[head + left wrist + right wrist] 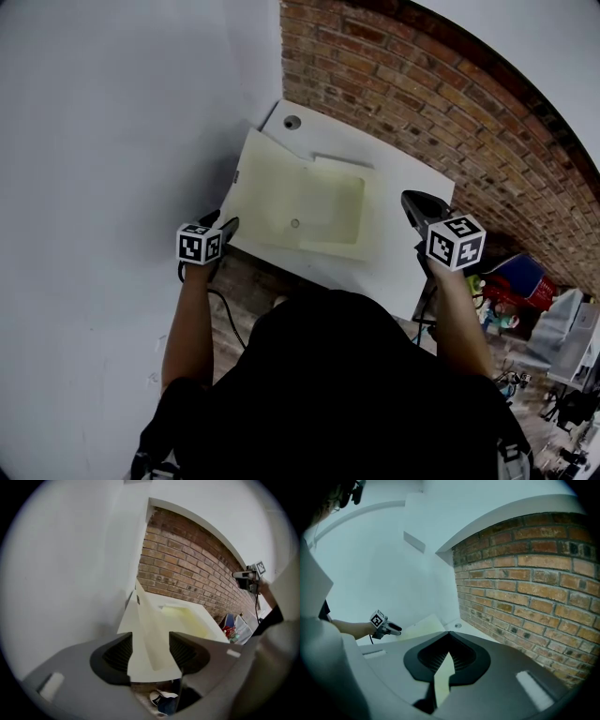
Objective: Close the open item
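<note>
A white box (403, 173) stands in the corner, with a cream recess (333, 208) in its top. Its cream lid (267, 192) lies swung out over the left side. My left gripper (225, 228) sits at the lid's near left corner. In the left gripper view the lid's corner (150, 639) lies in the gap of the left gripper (151, 651), whose jaws stand wide and do not press on it. My right gripper (412, 202) hovers over the box's right end; in its own view the right gripper (449, 634) has its tips meeting, with nothing between them.
A brick wall (441, 84) runs behind the box and a plain white wall (112, 141) stands at the left. Coloured clutter (506, 281) lies on the floor at the right. A cable (225, 314) hangs below my left hand.
</note>
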The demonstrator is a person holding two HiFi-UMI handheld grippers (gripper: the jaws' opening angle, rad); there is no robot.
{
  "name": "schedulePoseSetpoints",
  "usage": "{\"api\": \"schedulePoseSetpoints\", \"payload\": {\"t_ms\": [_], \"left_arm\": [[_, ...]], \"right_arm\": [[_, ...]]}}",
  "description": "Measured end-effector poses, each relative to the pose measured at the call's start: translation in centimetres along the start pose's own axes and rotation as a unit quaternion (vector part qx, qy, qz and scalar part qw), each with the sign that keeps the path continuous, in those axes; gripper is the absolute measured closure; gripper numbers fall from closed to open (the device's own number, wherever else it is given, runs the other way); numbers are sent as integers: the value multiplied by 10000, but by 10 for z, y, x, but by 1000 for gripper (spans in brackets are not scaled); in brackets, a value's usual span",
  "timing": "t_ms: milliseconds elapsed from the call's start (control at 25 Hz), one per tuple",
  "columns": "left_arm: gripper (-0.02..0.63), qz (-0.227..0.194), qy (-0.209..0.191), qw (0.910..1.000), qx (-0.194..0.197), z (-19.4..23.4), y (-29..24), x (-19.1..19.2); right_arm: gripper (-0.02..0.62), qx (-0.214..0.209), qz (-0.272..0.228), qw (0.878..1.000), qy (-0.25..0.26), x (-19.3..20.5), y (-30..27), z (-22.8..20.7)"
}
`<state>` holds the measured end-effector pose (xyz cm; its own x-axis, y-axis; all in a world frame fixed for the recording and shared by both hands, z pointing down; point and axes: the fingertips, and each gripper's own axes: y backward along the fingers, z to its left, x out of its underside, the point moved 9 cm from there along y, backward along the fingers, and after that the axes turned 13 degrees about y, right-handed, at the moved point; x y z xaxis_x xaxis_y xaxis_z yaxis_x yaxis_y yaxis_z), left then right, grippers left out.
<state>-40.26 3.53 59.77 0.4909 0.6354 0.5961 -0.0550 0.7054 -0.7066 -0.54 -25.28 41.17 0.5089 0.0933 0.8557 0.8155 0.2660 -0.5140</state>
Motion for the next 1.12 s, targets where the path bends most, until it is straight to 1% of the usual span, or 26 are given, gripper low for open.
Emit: {"api": "schedulePoseSetpoints", "payload": {"t_ms": [200,480,720,800,960,1120], "left_arm": [[387,119,86,9999,0,7,-8,10],[390,148,219,9997,-4,12,-16,18],[390,323,312,9990,16,18,-25,27],[391,293,352,9989,26,20,-28,30],[478,153,405,9990,68,19,-28,29],[504,186,405,9990,87,18,-30,29]], "right_arm": [[595,21,23,10000,0,3,2,1],[595,56,60,10000,-16,6,7,-2],[595,52,105,9999,-4,8,8,-1],[595,66,113,9999,-8,10,9,-1],[595,140,134,9998,-36,14,12,-4],[595,159,141,9998,-57,16,15,-4]]}}
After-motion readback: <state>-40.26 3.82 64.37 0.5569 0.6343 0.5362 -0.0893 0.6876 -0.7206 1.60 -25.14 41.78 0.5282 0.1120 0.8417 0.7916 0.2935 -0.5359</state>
